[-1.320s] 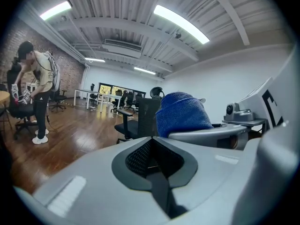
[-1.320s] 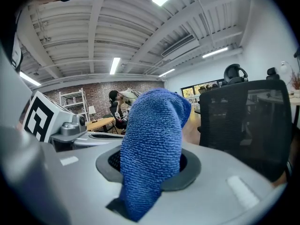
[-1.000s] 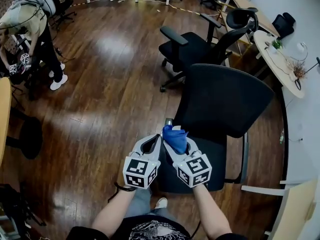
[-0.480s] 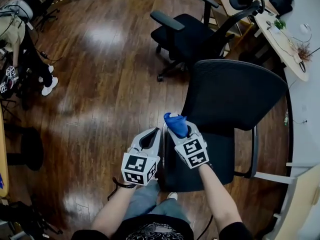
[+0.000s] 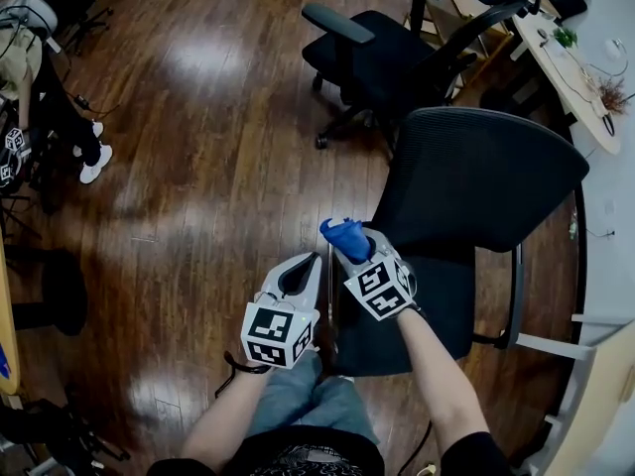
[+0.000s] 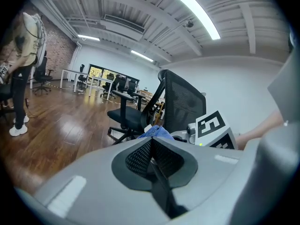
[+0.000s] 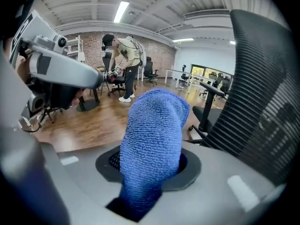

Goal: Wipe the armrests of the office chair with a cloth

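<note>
Right hand-held gripper (image 5: 359, 249): clenched on the blue cloth (image 5: 346, 235), which stands bunched above the jaws, at the near side of the office chair (image 5: 476, 177).

Left hand-held gripper (image 5: 301, 269): jaws pressed together, nothing held, just beside the right one.

The near armrest is hidden beneath the grippers, so cloth contact cannot be confirmed.

Risks, as judged:
- With the cloth held as a narrow wad, hard jaw tips could be dragged along the armrest instead of fabric.
- The chair is not braced and might be swivelled or rolled by wiping pressure.
- The far armrest (image 5: 515, 291) could be missed.
</note>
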{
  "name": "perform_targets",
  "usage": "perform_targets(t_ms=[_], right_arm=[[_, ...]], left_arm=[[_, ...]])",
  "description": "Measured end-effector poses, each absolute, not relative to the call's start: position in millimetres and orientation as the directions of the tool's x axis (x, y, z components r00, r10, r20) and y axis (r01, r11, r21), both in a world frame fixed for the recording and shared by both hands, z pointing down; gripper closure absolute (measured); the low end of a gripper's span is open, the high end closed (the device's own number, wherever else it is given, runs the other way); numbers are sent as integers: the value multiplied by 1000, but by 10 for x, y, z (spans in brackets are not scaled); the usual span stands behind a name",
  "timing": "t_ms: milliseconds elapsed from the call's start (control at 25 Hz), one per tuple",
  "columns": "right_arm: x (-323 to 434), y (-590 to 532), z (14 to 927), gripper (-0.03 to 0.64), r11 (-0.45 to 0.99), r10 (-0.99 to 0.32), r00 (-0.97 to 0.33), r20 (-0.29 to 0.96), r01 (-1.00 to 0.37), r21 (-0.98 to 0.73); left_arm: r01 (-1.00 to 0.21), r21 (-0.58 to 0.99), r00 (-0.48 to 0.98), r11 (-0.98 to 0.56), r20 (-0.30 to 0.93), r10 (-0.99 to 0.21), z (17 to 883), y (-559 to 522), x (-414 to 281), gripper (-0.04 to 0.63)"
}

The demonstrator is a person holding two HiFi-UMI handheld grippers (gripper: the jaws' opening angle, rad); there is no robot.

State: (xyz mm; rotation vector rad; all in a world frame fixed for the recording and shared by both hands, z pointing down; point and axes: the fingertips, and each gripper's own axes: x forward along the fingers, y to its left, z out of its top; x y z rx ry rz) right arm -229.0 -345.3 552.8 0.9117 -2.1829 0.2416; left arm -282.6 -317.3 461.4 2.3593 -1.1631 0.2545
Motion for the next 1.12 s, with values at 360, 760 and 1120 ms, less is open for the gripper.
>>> perform_targets(t_ms=[360,760,1120], right_arm=[[-2290,-3211,5589,480,705,-530,-489,693,-708,40],[-2301,-2683,5611,480,697,-515,-514,686,-717,-14],[-2330,-2020,5630,480,698,-510,-540,669,-715,-45]], left_arm=[[-774,354,632,-525,391,-669,4802,-3004,-2841,589],[-782,352,623,-514,398,-674,4871,-2668,-2726,589],[-804,339,594,-489,421,-685,4956,-2086,-2750,589]])
